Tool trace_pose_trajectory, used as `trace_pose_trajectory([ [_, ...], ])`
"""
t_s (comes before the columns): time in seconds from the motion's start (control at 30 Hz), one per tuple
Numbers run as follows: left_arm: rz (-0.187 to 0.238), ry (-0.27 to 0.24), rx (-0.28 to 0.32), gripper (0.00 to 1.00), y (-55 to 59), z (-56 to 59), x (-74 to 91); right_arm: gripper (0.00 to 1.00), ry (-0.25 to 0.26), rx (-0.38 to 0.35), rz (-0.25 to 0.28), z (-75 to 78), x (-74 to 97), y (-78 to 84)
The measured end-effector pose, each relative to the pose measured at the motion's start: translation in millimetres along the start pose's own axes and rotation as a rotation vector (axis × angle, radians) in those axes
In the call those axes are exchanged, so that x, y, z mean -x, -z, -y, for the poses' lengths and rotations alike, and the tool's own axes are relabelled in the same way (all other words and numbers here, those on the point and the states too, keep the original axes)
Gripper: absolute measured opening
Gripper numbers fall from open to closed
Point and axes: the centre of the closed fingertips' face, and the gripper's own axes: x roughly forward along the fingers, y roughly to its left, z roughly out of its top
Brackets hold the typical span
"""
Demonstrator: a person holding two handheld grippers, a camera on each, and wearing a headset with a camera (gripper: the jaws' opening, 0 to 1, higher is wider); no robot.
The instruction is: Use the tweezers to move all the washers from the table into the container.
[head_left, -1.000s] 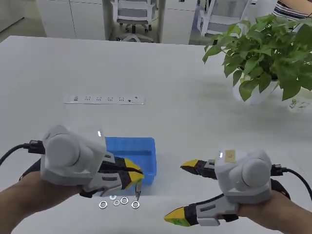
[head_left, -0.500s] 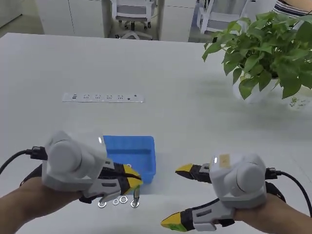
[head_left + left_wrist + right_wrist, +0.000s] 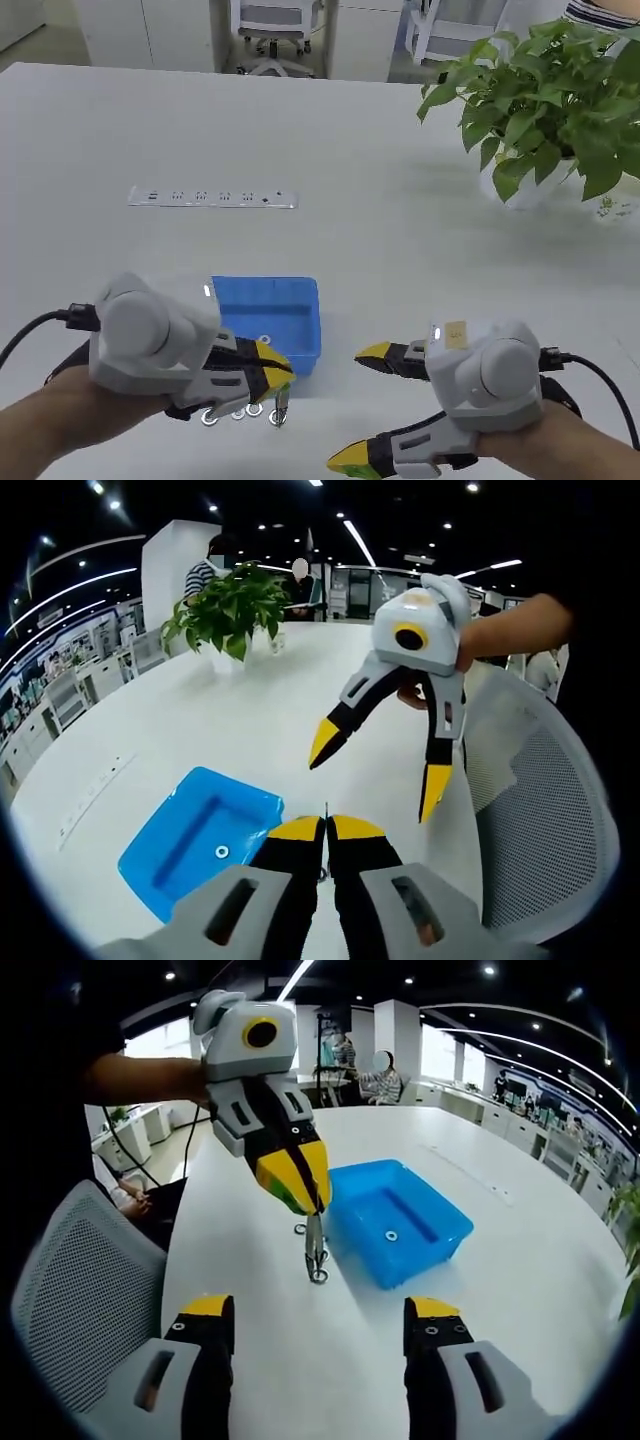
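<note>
Blue plastic forms the one container (image 3: pixel 300 300), which sits on the white surface (image 3: pixel 400 230) with a single washer (image 3: pixel 264 341) inside. Four more washers (image 3: pixel 208 418) lie in a short row on the surface just in front of it. The left gripper (image 3: pixel 272 367) has its jaws pressed together on one pair of tweezers (image 3: pixel 316 1245), whose tips point down at the end washer of the row. The right gripper (image 3: pixel 320 1308) is spread wide and holds nothing, off to the side of the container.

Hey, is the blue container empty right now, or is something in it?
Not empty: a washer lies on the floor of the blue container, visible in both gripper views.
</note>
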Motion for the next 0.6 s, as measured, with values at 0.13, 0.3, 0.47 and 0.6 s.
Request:
trace_pose_trajectory([
  [0.13,-0.004,0.005,-0.009,0.06,0.6,0.1,1.2,0.64,-0.018,0.032,-0.001,-1.1,-5.6,-2.7],
  [0.3,-0.005,0.03,-0.012,0.06,1.3,3.5,1.7,0.55,-0.048,0.082,0.002,-3.3,-13.6,-7.1],
  [0.47,-0.009,0.045,-0.009,0.06,1.4,3.8,1.9,0.43,-0.08,0.126,-0.003,-5.4,-21.3,-10.5],
  [0.6,-0.019,0.06,-0.017,0.06,2.0,3.4,1.4,0.33,-0.103,0.161,-0.008,-6.4,-27.1,-12.9],
])
